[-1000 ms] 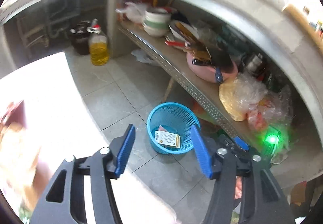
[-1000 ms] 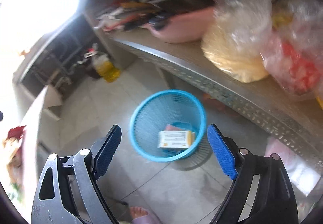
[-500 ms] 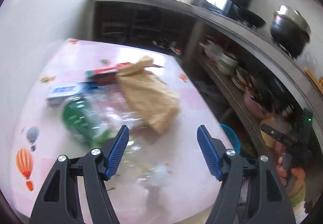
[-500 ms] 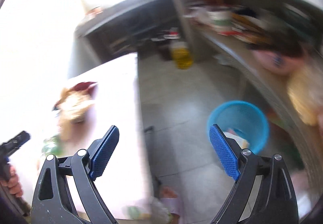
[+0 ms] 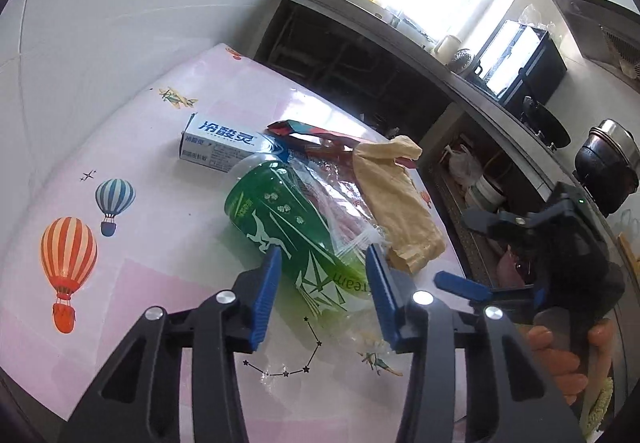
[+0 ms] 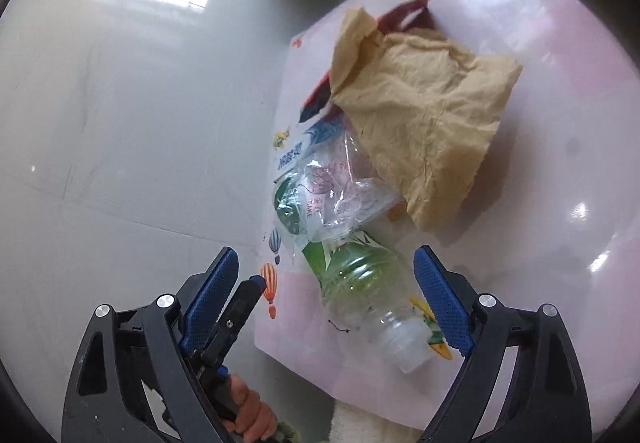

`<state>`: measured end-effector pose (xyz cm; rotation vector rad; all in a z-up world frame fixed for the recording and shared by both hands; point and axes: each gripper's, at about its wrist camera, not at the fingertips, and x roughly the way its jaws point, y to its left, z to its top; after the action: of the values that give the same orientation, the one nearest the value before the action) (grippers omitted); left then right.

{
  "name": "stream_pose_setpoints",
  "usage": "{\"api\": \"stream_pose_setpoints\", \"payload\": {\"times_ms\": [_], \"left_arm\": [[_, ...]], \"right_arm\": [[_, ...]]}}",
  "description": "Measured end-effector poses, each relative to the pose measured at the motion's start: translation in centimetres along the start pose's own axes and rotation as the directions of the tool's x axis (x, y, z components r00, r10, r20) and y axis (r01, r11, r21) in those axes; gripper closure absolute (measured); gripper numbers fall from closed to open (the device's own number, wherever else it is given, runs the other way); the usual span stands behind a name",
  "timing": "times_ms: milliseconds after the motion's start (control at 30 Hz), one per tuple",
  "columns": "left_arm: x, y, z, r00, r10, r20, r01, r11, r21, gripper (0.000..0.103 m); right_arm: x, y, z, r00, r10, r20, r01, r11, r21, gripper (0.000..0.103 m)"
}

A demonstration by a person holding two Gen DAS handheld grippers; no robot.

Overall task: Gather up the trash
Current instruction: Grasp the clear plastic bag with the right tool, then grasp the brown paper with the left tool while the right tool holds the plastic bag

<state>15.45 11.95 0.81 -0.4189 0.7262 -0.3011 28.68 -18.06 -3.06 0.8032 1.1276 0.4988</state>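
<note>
On the pink balloon-print table lies a green-labelled clear plastic bottle, cap end toward me. A clear plastic bag lies over it. A crumpled brown paper bag, a red wrapper and a toothpaste box lie beside it. My left gripper frames the bottle's near end, jaws closing, pads not pressing on it; the right wrist view shows its finger at the table's edge. My right gripper hovers wide open and holds nothing.
A tiled wall borders the table's far side. To the right run a metal shelf with bowls and a counter with a dark pot. A hand holds the right gripper off the table's right edge.
Both views have swung from the blue basket on the floor to the trash on the table. The left jaws have narrowed and come close to the bottle. The right jaws stay wide.
</note>
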Motion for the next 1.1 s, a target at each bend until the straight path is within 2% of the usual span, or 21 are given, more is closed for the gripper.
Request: {"api": "stream_pose_setpoints", "payload": {"times_ms": [200,333,533,600,633,700,867,1033,1100], "left_arm": [[1.0,0.3,0.6,1.000,-0.031,-0.004,0.031,1.000,-0.004,0.079],[1.7,0.2,0.8,0.998,-0.062,-0.013,0.062,0.998,-0.001,0.082],[2.0,0.5,0.8,0.996,-0.087,-0.021,0.087,0.996,-0.007,0.085],[2.0,0.7,0.8,0.996,-0.090,-0.020,0.090,0.996,-0.012,0.086],[2.0,0.9,0.7,0.996,-0.090,-0.020,0.090,0.996,-0.014,0.086],[1.9,1.0,0.6,0.996,-0.089,-0.024,0.088,0.996,-0.017,0.086],[1.4,1.0,0.3,0.996,-0.081,-0.025,0.081,0.997,-0.017,0.087],[0.8,0.7,0.3,0.997,-0.079,-0.023,0.078,0.997,-0.017,0.087],[0.5,0.3,0.3,0.997,-0.076,-0.020,0.075,0.997,-0.007,0.087]], "right_arm": [[3.3,-1.3,0.6,0.999,-0.048,-0.008,0.048,0.989,0.143,0.026],[3.9,-2.2,0.9,0.998,-0.052,0.019,0.047,0.978,0.202,0.032],[4.1,-3.6,1.3,0.998,-0.040,0.047,0.027,0.968,0.250,0.045],[4.4,-3.9,1.3,0.998,-0.037,0.051,0.022,0.966,0.259,0.054],[4.4,-4.2,1.2,0.998,-0.030,0.052,0.015,0.963,0.268,0.057],[4.7,-4.4,0.9,0.998,-0.012,0.057,-0.005,0.961,0.277,0.070],[3.7,-4.2,0.5,0.996,0.046,0.080,-0.064,0.967,0.247,0.087],[1.9,-4.2,0.0,0.988,0.122,0.097,-0.141,0.965,0.220,0.089],[-0.1,-5.0,-0.3,0.984,0.149,0.096,-0.166,0.964,0.208,0.089]]}}
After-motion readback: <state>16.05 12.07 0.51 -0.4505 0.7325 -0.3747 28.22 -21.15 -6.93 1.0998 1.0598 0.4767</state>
